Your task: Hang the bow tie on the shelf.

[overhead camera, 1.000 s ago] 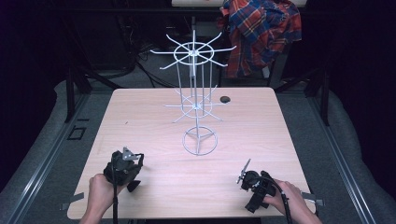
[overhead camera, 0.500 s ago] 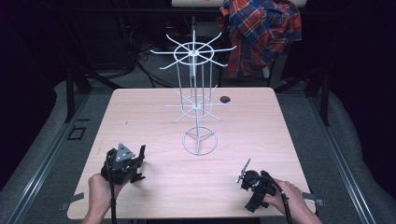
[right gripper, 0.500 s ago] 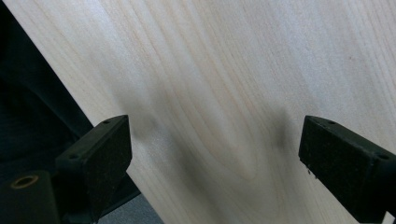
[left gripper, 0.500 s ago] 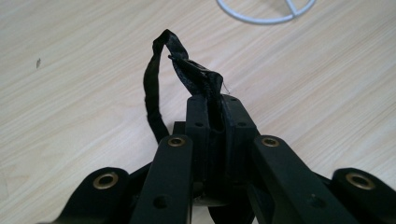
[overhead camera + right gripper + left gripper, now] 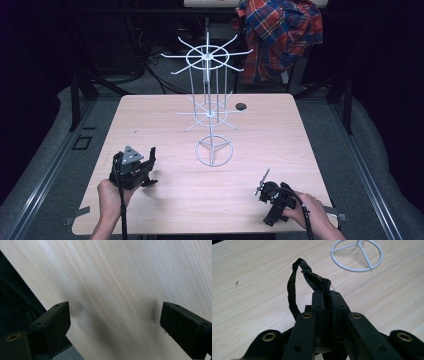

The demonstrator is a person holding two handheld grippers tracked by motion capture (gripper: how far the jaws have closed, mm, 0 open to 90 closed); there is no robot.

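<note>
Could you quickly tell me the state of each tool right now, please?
Left tool: closed on a black loop, likely a hair tie.
Right tool: open, holding nothing, above the table.

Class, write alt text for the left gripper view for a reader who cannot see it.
The left gripper, jaws shut, pinches a black fabric loop that arches up and to the left above a light wooden table. The white wire ring base of a stand lies on the table at upper right.
</note>
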